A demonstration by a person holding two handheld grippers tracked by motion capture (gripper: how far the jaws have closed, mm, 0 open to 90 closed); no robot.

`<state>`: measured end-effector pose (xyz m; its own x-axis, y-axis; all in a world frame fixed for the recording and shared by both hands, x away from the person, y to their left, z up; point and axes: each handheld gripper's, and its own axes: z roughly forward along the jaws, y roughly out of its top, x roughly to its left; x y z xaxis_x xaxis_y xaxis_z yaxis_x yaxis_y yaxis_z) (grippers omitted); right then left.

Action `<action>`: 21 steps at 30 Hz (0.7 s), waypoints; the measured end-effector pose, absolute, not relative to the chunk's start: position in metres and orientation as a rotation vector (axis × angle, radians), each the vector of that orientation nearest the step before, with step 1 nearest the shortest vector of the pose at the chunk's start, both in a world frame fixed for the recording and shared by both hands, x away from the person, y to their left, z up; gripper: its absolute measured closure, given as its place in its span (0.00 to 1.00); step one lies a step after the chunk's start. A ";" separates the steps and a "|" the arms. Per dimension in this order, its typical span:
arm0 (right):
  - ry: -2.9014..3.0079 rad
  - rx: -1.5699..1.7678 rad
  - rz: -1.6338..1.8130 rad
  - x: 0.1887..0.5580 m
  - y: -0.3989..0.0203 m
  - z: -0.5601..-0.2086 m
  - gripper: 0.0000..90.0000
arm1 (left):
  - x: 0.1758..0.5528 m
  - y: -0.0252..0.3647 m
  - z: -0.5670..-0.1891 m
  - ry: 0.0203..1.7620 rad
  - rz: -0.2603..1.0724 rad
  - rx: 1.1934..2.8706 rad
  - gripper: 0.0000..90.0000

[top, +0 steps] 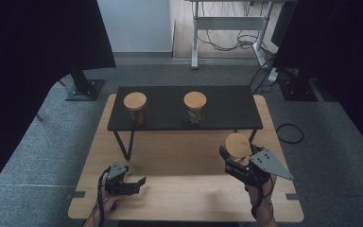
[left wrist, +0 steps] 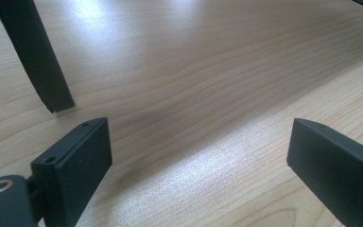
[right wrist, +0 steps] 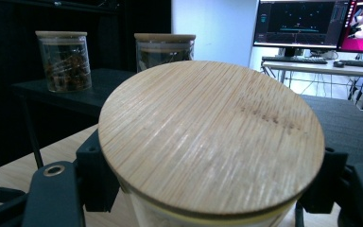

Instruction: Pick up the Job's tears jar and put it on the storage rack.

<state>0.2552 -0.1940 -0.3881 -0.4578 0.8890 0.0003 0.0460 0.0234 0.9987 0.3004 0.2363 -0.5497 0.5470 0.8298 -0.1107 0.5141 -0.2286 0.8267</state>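
Observation:
A glass jar with a round bamboo lid (top: 237,144) is at the right of the wooden table (top: 179,198), just in front of the low black shelf (top: 227,109). My right gripper (top: 236,158) is shut on it, with the jaws clamped on the glass just under the lid (right wrist: 208,132). Two more lidded jars (top: 136,108) (top: 194,108) stand on the shelf; the right gripper view has them at the back left (right wrist: 65,59) (right wrist: 164,47). Near the table's front left, my left gripper (top: 142,185) lies low and open, with bare wood between its jaws (left wrist: 198,137).
A black shelf leg (left wrist: 35,56) stands close ahead of the left gripper. Dark curtains flank the table on both sides. A desk frame (top: 227,28) with cables is behind, monitors (right wrist: 298,23) glow at the back right, and a cable loop (top: 289,133) lies on the carpet.

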 end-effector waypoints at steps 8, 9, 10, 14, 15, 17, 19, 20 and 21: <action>1.593 0.976 1.524 0.261 -0.195 -0.383 0.28 | 0.300 0.236 -0.550 1.095 0.448 1.897 0.08; 1.590 0.976 1.524 0.262 -0.195 -0.382 0.28 | 0.300 0.236 -0.550 1.096 0.448 1.897 0.08; 1.589 0.977 1.525 0.262 -0.195 -0.381 0.28 | 0.300 0.236 -0.550 1.096 0.448 1.898 0.08; 1.587 0.975 1.522 0.265 -0.195 -0.378 0.28 | 0.300 0.236 -0.550 1.094 0.451 1.899 0.08; 1.587 0.974 1.522 0.265 -0.195 -0.377 0.28 | 0.300 0.236 -0.550 1.093 0.452 1.900 0.08; 1.586 0.971 1.521 0.266 -0.195 -0.375 0.28 | 0.300 0.236 -0.550 1.095 0.450 1.899 0.08; 1.586 0.969 1.519 0.267 -0.195 -0.373 0.28 | 0.300 0.236 -0.550 1.094 0.450 1.900 0.08; 1.585 0.967 1.518 0.267 -0.195 -0.372 0.28 | 0.300 0.236 -0.550 1.095 0.450 1.900 0.08; 1.582 0.966 1.518 0.267 -0.195 -0.372 0.28 | 0.300 0.236 -0.550 1.094 0.450 1.900 0.08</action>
<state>0.2675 -0.1951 -0.3717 -0.4530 0.8915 -0.0045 0.0323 0.0214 0.9992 0.3005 0.2361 -0.5497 0.5476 0.8298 -0.1076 0.5141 -0.2322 0.8257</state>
